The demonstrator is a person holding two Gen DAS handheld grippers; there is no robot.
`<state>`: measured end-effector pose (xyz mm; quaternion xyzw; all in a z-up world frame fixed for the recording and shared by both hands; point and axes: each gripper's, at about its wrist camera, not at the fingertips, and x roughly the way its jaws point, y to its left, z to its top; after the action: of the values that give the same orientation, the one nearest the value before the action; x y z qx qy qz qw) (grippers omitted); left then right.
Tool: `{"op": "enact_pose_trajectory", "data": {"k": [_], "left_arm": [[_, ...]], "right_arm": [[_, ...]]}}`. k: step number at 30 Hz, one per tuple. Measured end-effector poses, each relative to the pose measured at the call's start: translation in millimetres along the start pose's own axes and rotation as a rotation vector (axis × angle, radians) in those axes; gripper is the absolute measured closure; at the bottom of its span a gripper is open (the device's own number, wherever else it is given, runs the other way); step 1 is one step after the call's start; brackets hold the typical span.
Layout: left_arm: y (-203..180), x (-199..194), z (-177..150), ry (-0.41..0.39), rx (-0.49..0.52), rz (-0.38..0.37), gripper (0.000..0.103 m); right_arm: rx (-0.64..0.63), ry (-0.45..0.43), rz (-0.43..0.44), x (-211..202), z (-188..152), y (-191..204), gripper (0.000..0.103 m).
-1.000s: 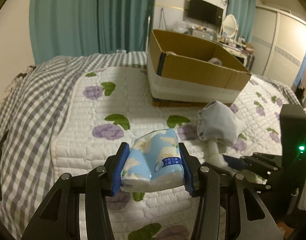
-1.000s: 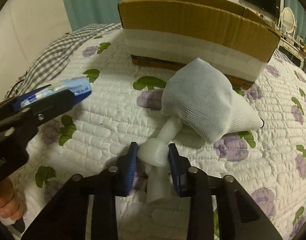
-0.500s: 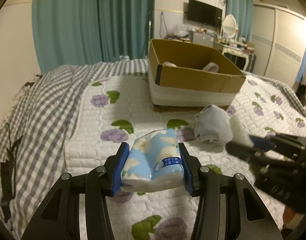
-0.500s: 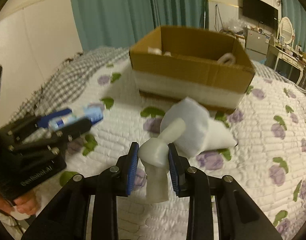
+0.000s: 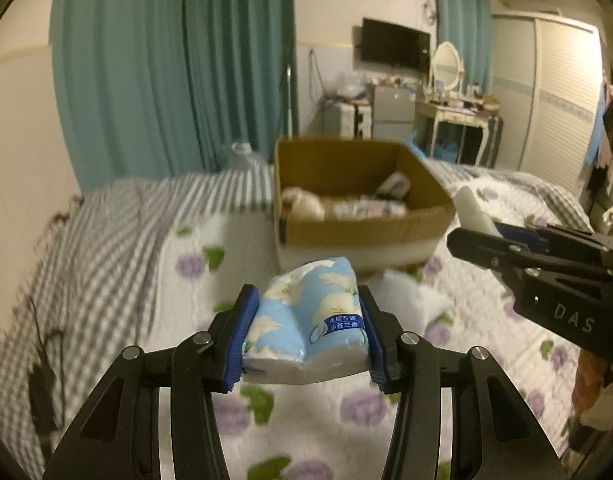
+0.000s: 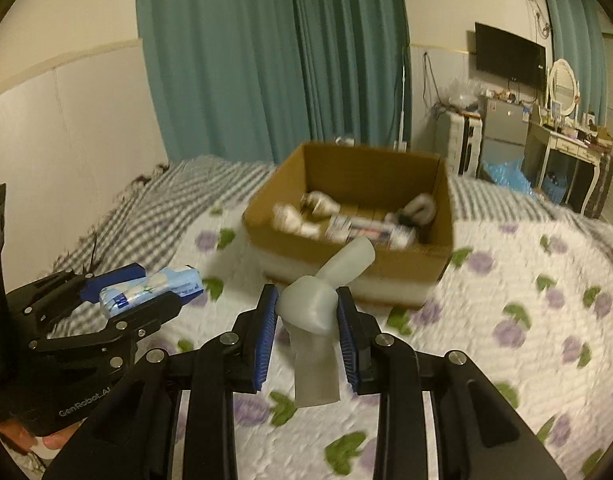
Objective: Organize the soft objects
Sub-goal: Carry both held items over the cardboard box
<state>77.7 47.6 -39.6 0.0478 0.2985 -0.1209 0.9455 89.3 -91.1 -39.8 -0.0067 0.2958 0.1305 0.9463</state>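
Observation:
My left gripper (image 5: 304, 334) is shut on a light blue flowered tissue pack (image 5: 306, 324) and holds it above the bed, short of the open cardboard box (image 5: 358, 236). The pack also shows in the right wrist view (image 6: 154, 288). My right gripper (image 6: 304, 334) is shut on a white foam piece (image 6: 312, 312) bent at its middle, held in the air before the box (image 6: 346, 264). The foam tip shows in the left wrist view (image 5: 472, 210). A white mesh pouch (image 5: 406, 298) lies on the quilt in front of the box.
The box holds several soft items (image 6: 346, 220). It stands on a quilted bedspread with purple flowers (image 6: 526, 320) over a grey checked sheet (image 5: 86, 248). Teal curtains (image 5: 178, 80), a dresser with a mirror (image 5: 450, 100) and a wardrobe (image 5: 562, 100) stand behind.
Both grippers have risen from the quilt and moved toward the box with their loads. The foam piece has lifted off the mesh pouch, which stays on the bed.

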Motion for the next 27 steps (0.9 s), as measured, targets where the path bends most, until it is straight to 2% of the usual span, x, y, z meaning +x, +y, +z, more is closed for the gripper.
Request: {"op": "enact_pose_trajectory", "data": {"k": [5,9,15,20,23,27], "left_arm": [[-16.5,5.4,44.3,-0.064,0.040,-0.027,0.056],[-23.5,28.6,86.1,-0.095,0.052,-0.071,0.056],[-20.8,86.7,140.2,-0.101,0.068,-0.032,0.056],[-20.2,140.6,154.7,-0.059,0.071,-0.016,0.056],[-21.4,171.3,147.3,-0.015,0.083,-0.001,0.055],[-24.6,185.6,132.5,-0.008,0.099,0.013,0.048]], "right_arm": [[-0.075,-0.063,-0.050,-6.1,49.8,-15.4,0.074],[-0.060,-0.092,-0.038,5.2,95.5,-39.3,0.074],[-0.031,-0.070,-0.013,58.2,148.0,-69.6,0.074],[-0.003,-0.012,-0.005,112.6,157.0,-91.4,0.074],[0.010,0.029,-0.002,142.0,148.2,-100.8,0.074],[0.010,0.047,-0.011,159.4,129.7,-106.5,0.073]]}}
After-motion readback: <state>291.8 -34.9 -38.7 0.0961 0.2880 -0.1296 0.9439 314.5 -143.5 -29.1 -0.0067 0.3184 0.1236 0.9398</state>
